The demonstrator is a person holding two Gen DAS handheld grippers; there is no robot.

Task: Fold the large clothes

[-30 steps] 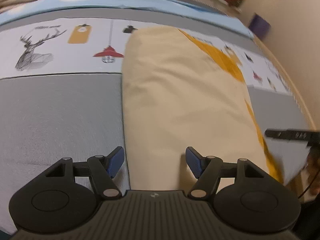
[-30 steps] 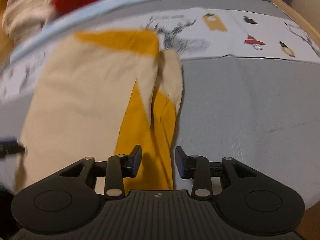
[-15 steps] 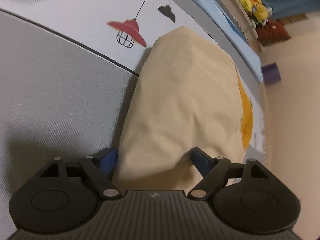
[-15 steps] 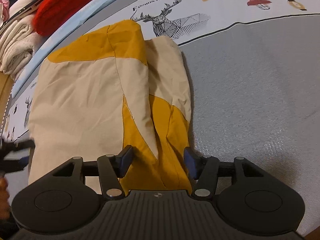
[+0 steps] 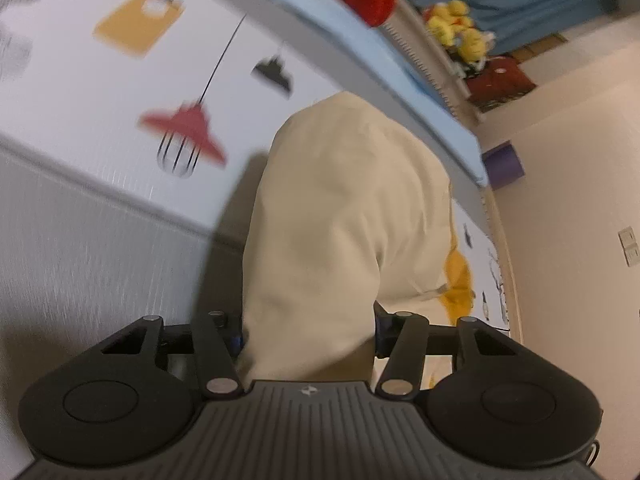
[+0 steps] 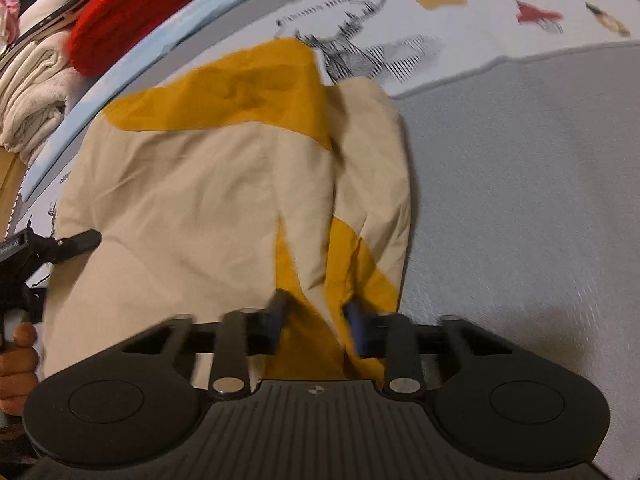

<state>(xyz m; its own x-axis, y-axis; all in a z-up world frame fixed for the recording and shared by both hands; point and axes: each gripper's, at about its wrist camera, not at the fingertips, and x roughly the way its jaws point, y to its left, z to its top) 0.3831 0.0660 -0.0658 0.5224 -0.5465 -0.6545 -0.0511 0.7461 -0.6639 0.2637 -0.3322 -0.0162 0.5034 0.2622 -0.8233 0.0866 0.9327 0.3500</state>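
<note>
Right wrist view: cream-and-mustard cotton garment [image 6: 208, 208], partly folded, lay mid-frame on grey printed mat [image 6: 520, 184]. Right tongs [image 6: 316, 320] just closing on near mustard edge. Left tongs [image 5: 308, 338] closing around cream hem. Further folds remained.

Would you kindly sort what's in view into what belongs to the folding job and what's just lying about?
Part of the job:
cream-and-mustard cloth garment
left gripper
right gripper

Lying about:
red knitted item
folded white towels
yellow plush toys
</note>
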